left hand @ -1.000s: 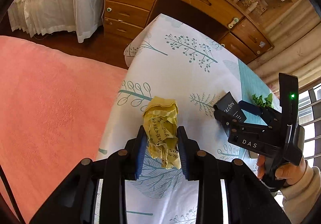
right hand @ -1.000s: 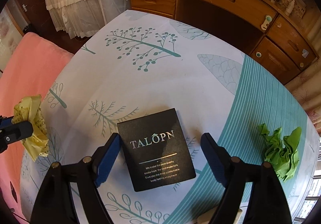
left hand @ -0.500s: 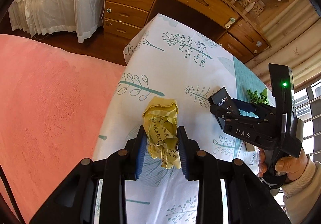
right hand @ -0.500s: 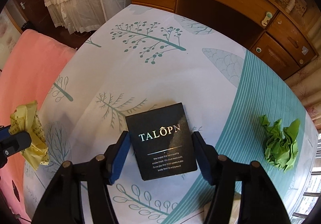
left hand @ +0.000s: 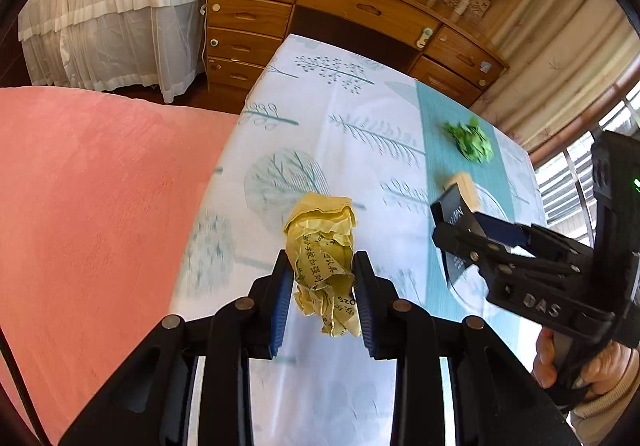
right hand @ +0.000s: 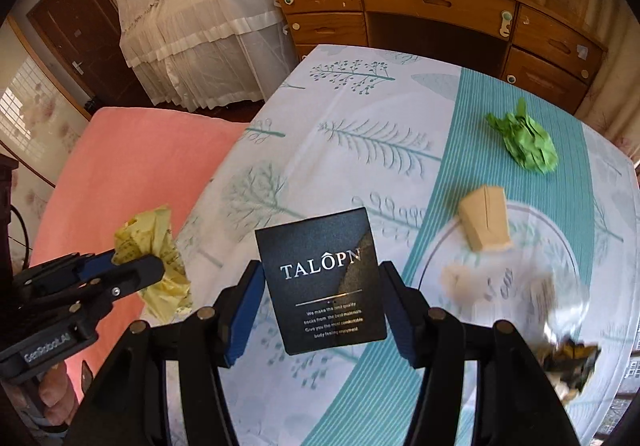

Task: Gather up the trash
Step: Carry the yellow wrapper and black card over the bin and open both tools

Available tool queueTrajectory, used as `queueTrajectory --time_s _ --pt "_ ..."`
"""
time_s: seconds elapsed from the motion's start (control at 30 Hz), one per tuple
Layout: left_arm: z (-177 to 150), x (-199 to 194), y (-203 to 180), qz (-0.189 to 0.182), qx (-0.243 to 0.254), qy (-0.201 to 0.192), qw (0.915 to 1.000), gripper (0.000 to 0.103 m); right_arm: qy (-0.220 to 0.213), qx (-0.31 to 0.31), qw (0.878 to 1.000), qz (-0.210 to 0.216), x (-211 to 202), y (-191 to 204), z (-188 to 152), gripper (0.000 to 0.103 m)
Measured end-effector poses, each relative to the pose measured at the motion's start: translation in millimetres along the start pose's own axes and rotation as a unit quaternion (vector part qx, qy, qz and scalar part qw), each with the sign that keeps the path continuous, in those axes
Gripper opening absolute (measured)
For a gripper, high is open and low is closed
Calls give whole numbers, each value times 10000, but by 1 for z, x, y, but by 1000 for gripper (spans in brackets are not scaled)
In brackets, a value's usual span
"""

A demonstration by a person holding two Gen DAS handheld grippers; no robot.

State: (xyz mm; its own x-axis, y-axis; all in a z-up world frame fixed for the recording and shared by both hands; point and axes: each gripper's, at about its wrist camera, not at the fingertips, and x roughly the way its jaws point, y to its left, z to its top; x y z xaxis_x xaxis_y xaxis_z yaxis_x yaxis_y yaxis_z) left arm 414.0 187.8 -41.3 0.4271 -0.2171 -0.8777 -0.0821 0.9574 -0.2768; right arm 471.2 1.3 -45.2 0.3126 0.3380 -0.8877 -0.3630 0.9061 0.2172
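Readable writing: the black card [right hand: 324, 280] bears "TALÔPN" in pale capitals over several lines of small print too fine to read in full. The right gripper [right hand: 322, 312] body shows "DAS" in the left wrist view; the left gripper [left hand: 320, 296] body shows "GenRoboAI" in the right wrist view. The crumpled yellow paper [left hand: 324, 254] carries dark printed characters, not legible.

Grip state: the left gripper is clenched on the yellow paper, held clear above the tablecloth [left hand: 352, 118] near its edge beside the pink bedding [left hand: 100, 206]. The right gripper's jaws have just been closing — its blue pads now press both side edges of the black card, which is lifted off the cloth.

Count on the table: one green crumpled paper [right hand: 524, 144] on the teal stripe, one tan box [right hand: 486, 216] just beside it, one dark wrapper [right hand: 568, 364] at the right edge, blurred. A clear round dish outline lies around the tan box — contents cannot be told.
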Motion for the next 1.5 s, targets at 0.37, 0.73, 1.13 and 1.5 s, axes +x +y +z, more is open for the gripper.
queueTrajectory --time_s 0.37,0.73,1.13,1.5 --pt "-172 -103 -67 48 1 -288 9996 28 -268 -162 9991 294 -130 18 -190 58" --pt "-308 -161 -139 161 551 -46 9983 28 29 72 9989 473 -192 0 -325 59" --pt "-380 -91 -148 12 982 1160 9884 28 730 947 9921 381 -128 -13 -417 61" --pt "-459 81 -109 -97 1343 1769 9750 30 1104 2198 9693 -46 51 -62 -506 63"
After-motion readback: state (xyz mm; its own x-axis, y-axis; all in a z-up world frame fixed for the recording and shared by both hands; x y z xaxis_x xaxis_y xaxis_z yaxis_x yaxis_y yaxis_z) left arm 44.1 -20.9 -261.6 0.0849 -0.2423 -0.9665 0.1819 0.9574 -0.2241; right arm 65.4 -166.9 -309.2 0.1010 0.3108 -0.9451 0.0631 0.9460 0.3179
